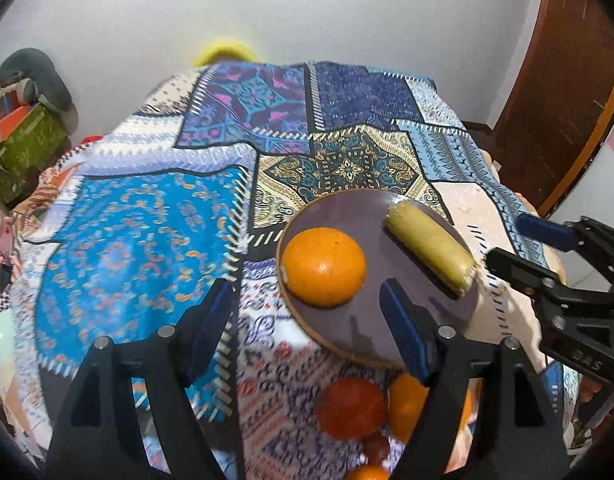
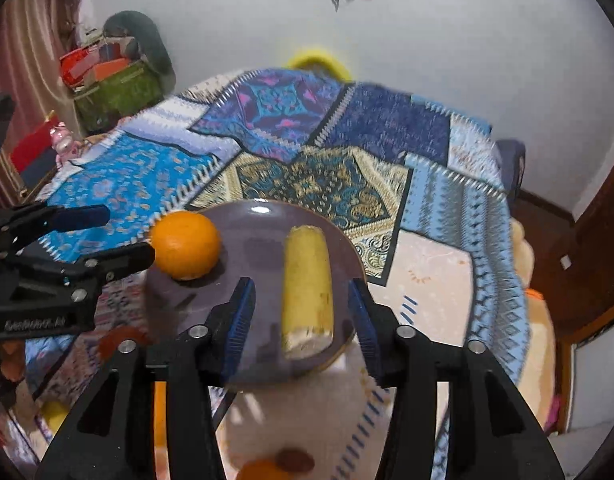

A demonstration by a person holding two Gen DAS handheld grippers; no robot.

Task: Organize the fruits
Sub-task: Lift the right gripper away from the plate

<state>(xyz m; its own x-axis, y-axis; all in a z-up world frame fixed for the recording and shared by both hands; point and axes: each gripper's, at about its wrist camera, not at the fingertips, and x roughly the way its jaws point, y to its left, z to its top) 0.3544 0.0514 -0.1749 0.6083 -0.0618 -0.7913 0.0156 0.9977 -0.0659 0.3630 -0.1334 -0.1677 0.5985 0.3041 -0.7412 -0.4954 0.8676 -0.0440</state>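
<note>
A brown round plate (image 1: 371, 320) (image 2: 259, 240) lies on the patterned cloth and holds an orange (image 1: 324, 266) (image 2: 185, 245) and a yellow banana piece (image 1: 429, 250) (image 2: 307, 290). My left gripper (image 1: 307, 312) is open and empty just in front of the orange. My right gripper (image 2: 303, 312) is open, its fingers on either side of the banana piece's near end without touching it; it also shows in the left wrist view (image 1: 511, 242). The left gripper shows in the right wrist view (image 2: 123, 236) beside the orange.
More loose fruits lie on the cloth (image 1: 147, 220) in front of the plate: a red-orange one (image 1: 351, 408), an orange one (image 1: 407, 406) and smaller ones (image 2: 295, 460). A green box (image 2: 119, 92) stands far left. A wooden door (image 1: 567, 80) is at right.
</note>
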